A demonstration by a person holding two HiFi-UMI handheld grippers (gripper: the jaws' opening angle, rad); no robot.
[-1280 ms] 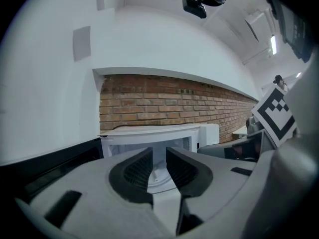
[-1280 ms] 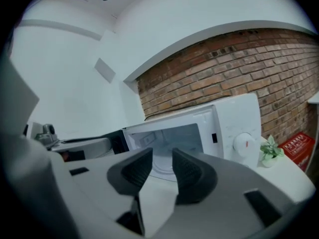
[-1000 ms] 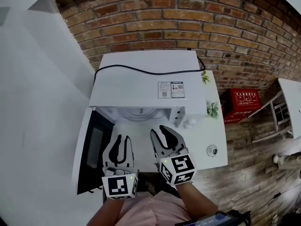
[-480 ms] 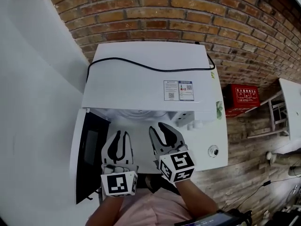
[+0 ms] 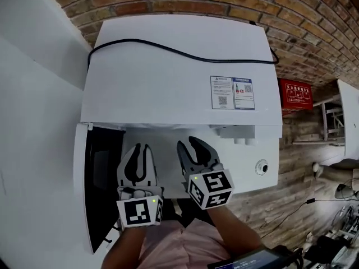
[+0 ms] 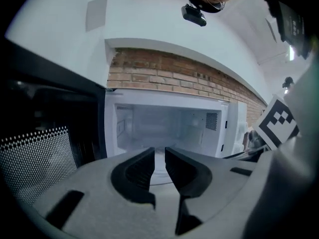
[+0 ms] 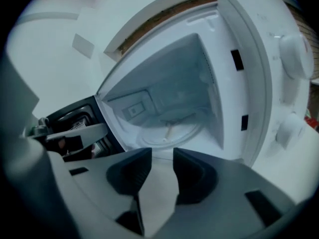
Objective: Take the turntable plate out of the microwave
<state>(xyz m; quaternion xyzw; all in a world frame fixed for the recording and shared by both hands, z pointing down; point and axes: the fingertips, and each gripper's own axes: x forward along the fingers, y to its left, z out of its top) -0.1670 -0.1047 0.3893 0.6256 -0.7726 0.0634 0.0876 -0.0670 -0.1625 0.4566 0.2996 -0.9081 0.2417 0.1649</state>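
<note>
The white microwave point(image 5: 179, 66) stands with its door point(image 5: 98, 178) swung open to the left. The clear glass turntable plate point(image 7: 172, 131) lies flat on the cavity floor; a strip of the plate point(image 6: 160, 169) shows past the left jaws. In the head view the microwave's top hides it. My left gripper point(image 5: 138, 149) hangs just outside the opening, jaws a narrow slit apart with nothing between them. Beside it, my right gripper point(image 5: 190, 144) points down into the cavity, its jaws opening and empty. Neither touches the plate.
A black cable point(image 5: 168, 52) runs across the microwave's top. The control knobs point(image 7: 294, 54) are on its right front. The dark mesh door point(image 6: 40, 148) stands close on the left. A small round object point(image 5: 261, 167) sits on the white table; a red box point(image 5: 296, 94) is by the brick wall.
The head view has closed in on the microwave, whose top now hides the cavity and plate. Both grippers have sunk lower before the opening, still side by side.
</note>
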